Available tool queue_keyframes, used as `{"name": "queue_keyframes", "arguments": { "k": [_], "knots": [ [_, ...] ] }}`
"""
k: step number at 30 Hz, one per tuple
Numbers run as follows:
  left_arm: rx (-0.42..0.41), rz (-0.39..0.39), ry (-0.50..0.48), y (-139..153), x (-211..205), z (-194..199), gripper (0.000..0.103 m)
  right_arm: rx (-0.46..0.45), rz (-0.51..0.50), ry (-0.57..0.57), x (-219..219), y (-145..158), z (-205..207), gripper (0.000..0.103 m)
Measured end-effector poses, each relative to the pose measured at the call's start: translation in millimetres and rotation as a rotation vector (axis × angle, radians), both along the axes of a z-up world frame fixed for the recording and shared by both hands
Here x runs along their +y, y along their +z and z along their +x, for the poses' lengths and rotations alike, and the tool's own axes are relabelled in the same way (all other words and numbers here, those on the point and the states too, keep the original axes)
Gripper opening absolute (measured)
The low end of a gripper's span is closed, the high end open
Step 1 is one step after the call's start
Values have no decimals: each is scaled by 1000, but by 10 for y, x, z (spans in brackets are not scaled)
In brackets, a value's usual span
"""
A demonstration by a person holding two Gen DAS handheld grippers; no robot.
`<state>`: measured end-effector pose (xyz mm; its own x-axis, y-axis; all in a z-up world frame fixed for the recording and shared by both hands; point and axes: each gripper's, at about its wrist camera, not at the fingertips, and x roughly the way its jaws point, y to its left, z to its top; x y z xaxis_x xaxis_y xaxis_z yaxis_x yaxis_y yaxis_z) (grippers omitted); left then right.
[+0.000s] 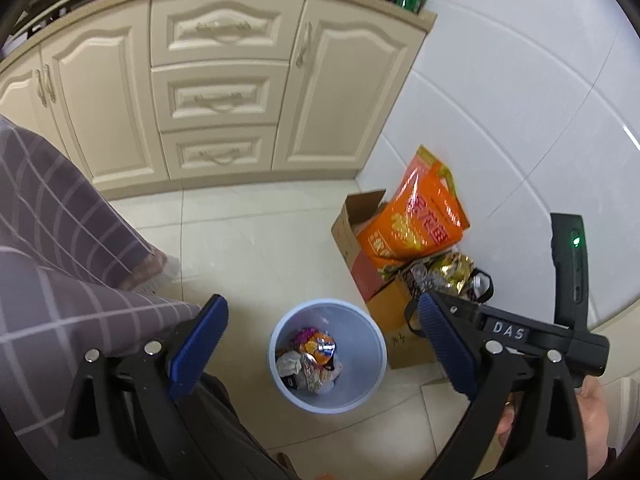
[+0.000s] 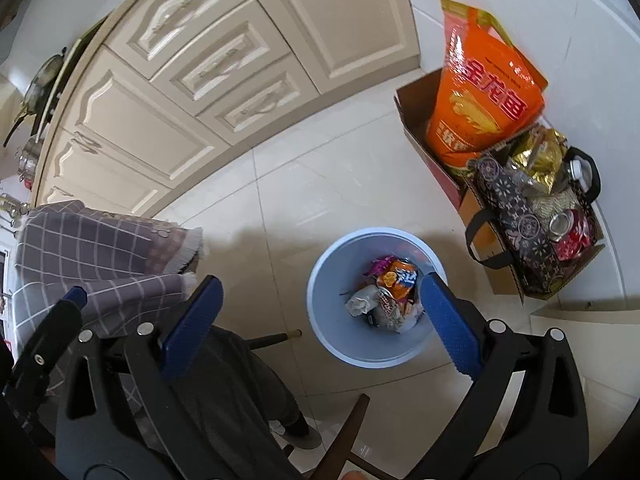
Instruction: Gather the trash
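The left claw [image 1: 322, 344] hangs above the floor with its blue pads [image 1: 198, 346] spread wide apart and nothing between them. The right claw [image 2: 316, 322] is likewise spread wide and empty; its black body also shows at the right edge of the left view.

Directly below both claws stands a pale blue bin [image 1: 362, 384] on the tiled floor [image 1: 248, 248]. The trash [image 1: 314, 362] lies at the bottom of the bin: crumpled wrappers, an orange packet and a wad of white paper.

Just beside the bin, against the white wall [image 1: 520, 100], sits a cardboard box [image 2: 420, 108] holding an orange bag [image 2: 484, 104] and a patterned tote [image 2: 516, 216] stuffed with packets and cans. Cream cabinets [image 1: 216, 92] stand behind. A checked cloth [image 1: 60, 240] hangs at the left.
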<state>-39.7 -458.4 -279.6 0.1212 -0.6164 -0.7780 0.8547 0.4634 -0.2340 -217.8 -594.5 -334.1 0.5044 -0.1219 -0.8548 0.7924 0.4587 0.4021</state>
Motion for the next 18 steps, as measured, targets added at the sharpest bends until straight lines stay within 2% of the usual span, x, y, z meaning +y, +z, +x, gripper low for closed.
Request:
{"name": "queue_keyframes", "arguments": {
  "k": [9, 15, 18],
  "knots": [
    [-94, -109, 58, 662, 374, 54, 95, -77, -101, 51, 187, 654, 252, 97],
    [-222, -163, 147, 1189, 833, 181, 98, -149, -178, 139, 436, 1154, 604, 97],
    [-290, -169, 209, 1414, 1096, 269, 98, -195, -217, 218, 665, 1436, 896, 97]
  ]
}}
